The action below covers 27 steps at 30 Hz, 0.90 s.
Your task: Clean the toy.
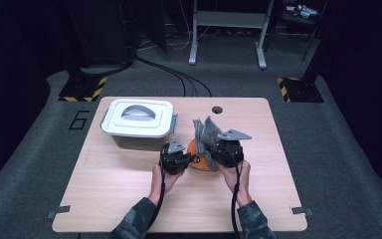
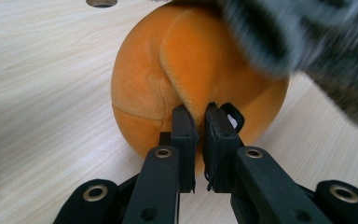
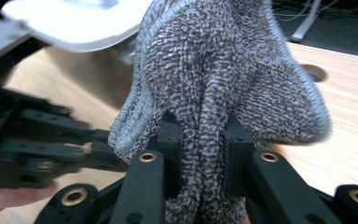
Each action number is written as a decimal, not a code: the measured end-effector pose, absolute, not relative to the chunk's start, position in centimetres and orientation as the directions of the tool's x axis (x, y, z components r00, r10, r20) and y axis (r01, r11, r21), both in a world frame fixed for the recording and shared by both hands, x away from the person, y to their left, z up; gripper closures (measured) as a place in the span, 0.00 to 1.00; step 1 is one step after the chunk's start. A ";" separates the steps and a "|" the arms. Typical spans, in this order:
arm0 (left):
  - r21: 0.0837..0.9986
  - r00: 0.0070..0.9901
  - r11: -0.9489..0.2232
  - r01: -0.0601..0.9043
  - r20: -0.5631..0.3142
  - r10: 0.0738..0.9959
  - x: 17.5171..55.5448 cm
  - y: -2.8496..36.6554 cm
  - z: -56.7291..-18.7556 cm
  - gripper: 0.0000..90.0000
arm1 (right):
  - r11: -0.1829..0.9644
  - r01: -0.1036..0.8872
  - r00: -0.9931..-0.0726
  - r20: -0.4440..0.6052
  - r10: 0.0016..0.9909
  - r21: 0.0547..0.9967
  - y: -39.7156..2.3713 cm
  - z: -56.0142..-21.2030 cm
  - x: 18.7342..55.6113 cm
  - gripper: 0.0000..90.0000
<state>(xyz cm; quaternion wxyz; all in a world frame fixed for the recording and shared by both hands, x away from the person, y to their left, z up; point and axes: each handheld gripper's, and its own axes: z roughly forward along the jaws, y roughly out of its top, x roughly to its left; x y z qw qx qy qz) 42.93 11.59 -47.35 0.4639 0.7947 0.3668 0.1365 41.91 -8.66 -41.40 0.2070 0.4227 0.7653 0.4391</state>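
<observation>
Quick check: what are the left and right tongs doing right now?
Left tongs: closed, pinching the orange plush ball.
Right tongs: closed on the grey knitted cloth.

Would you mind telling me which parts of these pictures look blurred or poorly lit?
High view: table lit, surroundings dark. Left gripper view: orange plush ball sharp, grey knitted cloth smeared at top right. Right gripper view: the cloth's weave is crisp; the white lidded box and the other hand-held gripper are soft.

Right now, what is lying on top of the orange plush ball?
A grey knitted cloth hangs over the top of the orange plush ball, pinched and lifted by the right gripper. The left gripper pinches the ball's seam. The cloth hides part of the ball's top.
</observation>
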 end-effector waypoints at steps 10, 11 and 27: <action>0.831 0.678 -0.300 0.468 -0.120 0.725 43.4 11.6 -47.8 0.94 | 0.342 0.465 -0.498 -0.078 0.864 0.817 -8.9 -42.8 42.3 0.82; 0.829 0.678 -0.305 0.469 -0.117 0.726 43.5 11.6 -47.9 0.94 | 0.341 0.471 -0.476 -0.091 0.875 0.814 -9.4 -42.8 42.3 0.82; 0.830 0.684 -0.308 0.466 -0.117 0.720 43.6 11.3 -47.4 0.94 | 0.247 0.456 -0.568 0.066 0.820 0.855 -9.6 -41.4 41.1 0.82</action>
